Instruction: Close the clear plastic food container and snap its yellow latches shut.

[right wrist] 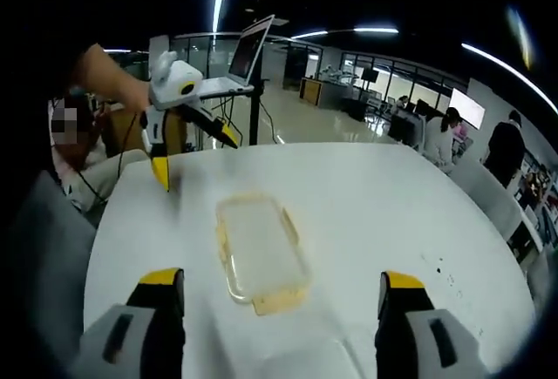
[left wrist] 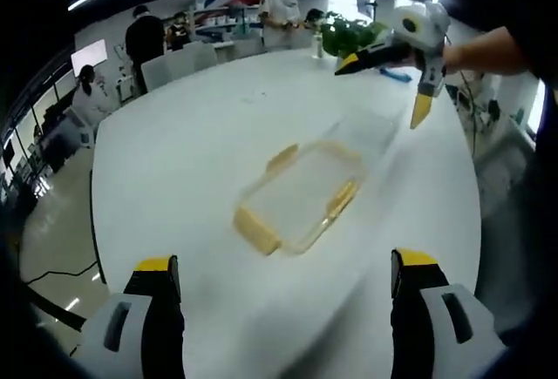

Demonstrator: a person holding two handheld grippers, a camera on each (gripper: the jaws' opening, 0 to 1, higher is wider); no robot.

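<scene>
2 tongs, left [left wrist: 283,279] and right [right wrist: 279,296], gape wide and empty above the container [left wrist: 301,196] on the table [left wrist: 174,170].

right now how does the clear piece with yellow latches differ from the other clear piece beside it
The latched piece has yellow latches on its edges; the plain clear piece shows none. The latched piece sits mid-table and reads clearly; the plain clear piece lies past its far end, nearer the right hand-held gripper, and looks faint. Both are clear, rectangular and lie on the white table.
</scene>
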